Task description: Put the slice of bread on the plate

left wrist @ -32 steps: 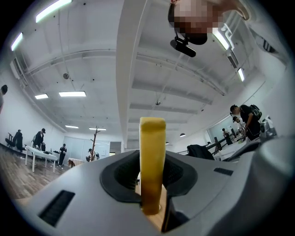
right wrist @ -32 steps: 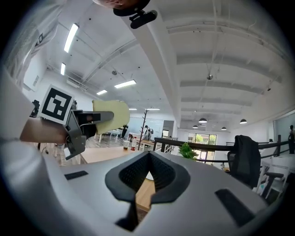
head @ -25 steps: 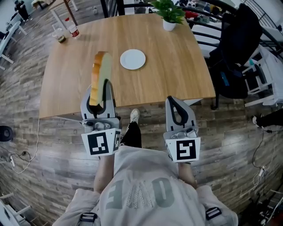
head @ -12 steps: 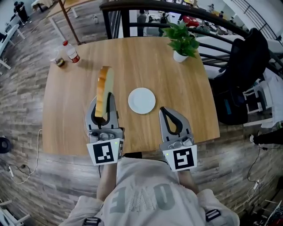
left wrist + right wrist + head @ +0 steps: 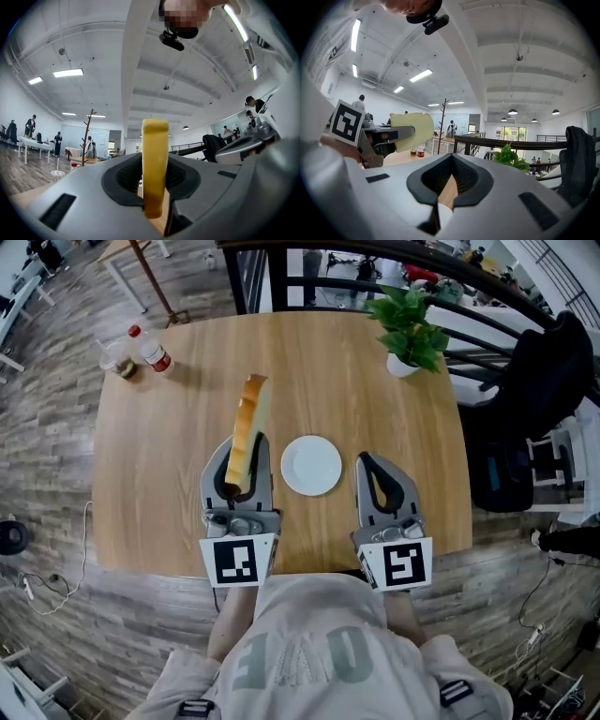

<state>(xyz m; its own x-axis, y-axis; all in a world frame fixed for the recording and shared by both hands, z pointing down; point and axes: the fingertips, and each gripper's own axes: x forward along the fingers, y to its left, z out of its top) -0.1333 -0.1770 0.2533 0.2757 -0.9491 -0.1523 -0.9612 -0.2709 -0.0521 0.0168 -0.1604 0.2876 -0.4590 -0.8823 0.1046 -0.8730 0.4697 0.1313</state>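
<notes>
A slice of bread (image 5: pixel 247 430) stands on edge, crust up, clamped at its lower end in my left gripper (image 5: pixel 242 448), which hovers over the wooden table (image 5: pixel 159 474). In the left gripper view the bread (image 5: pixel 154 164) fills the gap between the jaws. A small empty white plate (image 5: pixel 311 465) lies on the table just right of that gripper, between the two grippers. My right gripper (image 5: pixel 375 465) hangs right of the plate, shut with nothing in it. In the right gripper view the bread (image 5: pixel 415 129) shows side-on at the left.
A potted plant (image 5: pixel 412 326) stands at the table's far right corner. A bottle (image 5: pixel 150 348) and a cup (image 5: pixel 120 364) sit at the far left corner. A dark railing (image 5: pixel 375 254) runs behind the table; a black chair (image 5: pixel 548 381) stands to the right.
Both grippers have moved forward from beyond the near edge to over the table. The bread came along in the left one, and the plate now lies between them.
</notes>
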